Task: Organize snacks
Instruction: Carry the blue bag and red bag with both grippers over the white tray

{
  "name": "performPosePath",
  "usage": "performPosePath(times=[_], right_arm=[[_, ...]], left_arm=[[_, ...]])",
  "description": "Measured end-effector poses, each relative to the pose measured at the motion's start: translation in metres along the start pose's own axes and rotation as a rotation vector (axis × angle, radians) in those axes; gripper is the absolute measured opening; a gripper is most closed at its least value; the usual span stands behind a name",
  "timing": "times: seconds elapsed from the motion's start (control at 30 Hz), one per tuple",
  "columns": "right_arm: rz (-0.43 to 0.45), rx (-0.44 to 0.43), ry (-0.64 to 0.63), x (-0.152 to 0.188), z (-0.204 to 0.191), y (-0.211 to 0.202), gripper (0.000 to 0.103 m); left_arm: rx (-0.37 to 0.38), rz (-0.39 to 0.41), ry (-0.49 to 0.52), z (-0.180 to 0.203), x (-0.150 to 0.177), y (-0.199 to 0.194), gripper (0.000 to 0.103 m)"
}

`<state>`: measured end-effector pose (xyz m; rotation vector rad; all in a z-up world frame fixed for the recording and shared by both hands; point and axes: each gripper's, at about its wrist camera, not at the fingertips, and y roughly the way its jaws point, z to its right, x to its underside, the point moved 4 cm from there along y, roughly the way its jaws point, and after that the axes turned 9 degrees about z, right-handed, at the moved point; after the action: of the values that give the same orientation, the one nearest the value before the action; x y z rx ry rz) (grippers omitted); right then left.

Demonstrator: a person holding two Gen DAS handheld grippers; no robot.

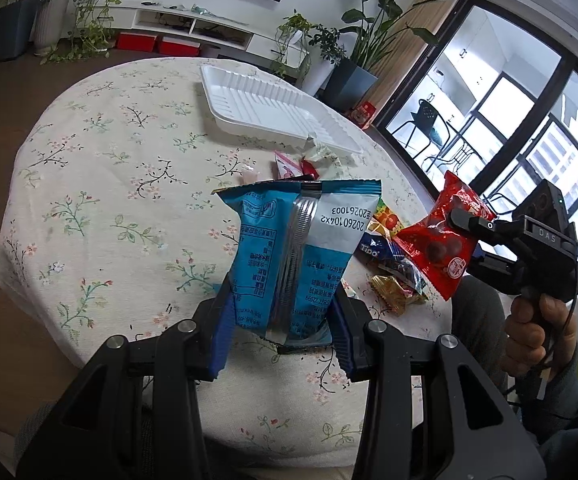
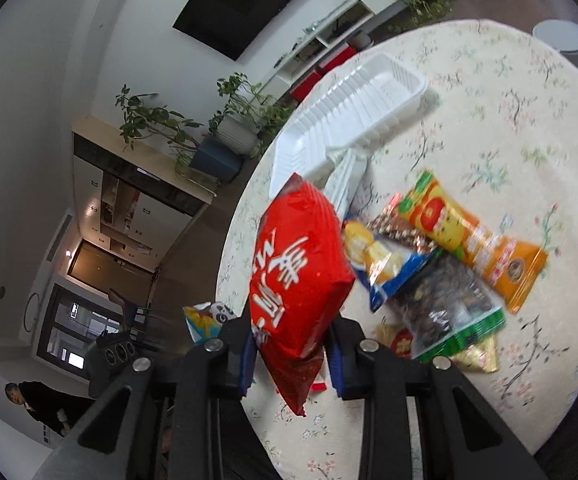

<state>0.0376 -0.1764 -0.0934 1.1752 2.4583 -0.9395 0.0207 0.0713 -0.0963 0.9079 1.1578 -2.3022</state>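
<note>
My left gripper (image 1: 285, 312) is shut on a blue snack packet (image 1: 297, 248) and holds it upright above the table. My right gripper (image 2: 291, 354) is shut on a red snack bag (image 2: 297, 272), lifted off the table; the bag (image 1: 441, 240) also shows at the right of the left wrist view. A white ribbed tray (image 1: 265, 108) sits at the far side of the table and also shows in the right wrist view (image 2: 353, 120). A pile of snacks lies on the table: an orange packet (image 2: 473, 240), a blue chip bag (image 2: 385, 264), a dark nut bag (image 2: 449, 304).
The round table has a floral cloth (image 1: 109, 200). Small wrapped candies (image 1: 313, 160) lie by the tray's near edge. Gold-wrapped sweets (image 1: 393, 292) lie near the pile. Potted plants and a TV cabinet stand behind the table.
</note>
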Motion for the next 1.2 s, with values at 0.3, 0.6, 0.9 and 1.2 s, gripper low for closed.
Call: performPosePath(times=[0.3,0.6,0.9,1.2], right_arm=[[0.166,0.083,0.040,-0.069,0.049,-0.045,0.032],[0.132,0.052,-0.011,-0.152,0.054,-0.015,0.032],[-0.093,-0.008,-0.120,-0.201,0.038,0.099,0.032],[-0.287,-0.005,-0.120,-0.213,0.066,0.197,0.032]], left_arm=[[-0.028,0.022,-0.047,-0.014,-0.031,-0.004,0.039],[-0.068,0.054,0.038,0.001,-0.135,0.023,0.039],[-0.134,-0.074,0.109,0.017,-0.218,0.120,0.039],[-0.194,-0.210,0.085,-0.008,-0.225,0.222,0.039]])
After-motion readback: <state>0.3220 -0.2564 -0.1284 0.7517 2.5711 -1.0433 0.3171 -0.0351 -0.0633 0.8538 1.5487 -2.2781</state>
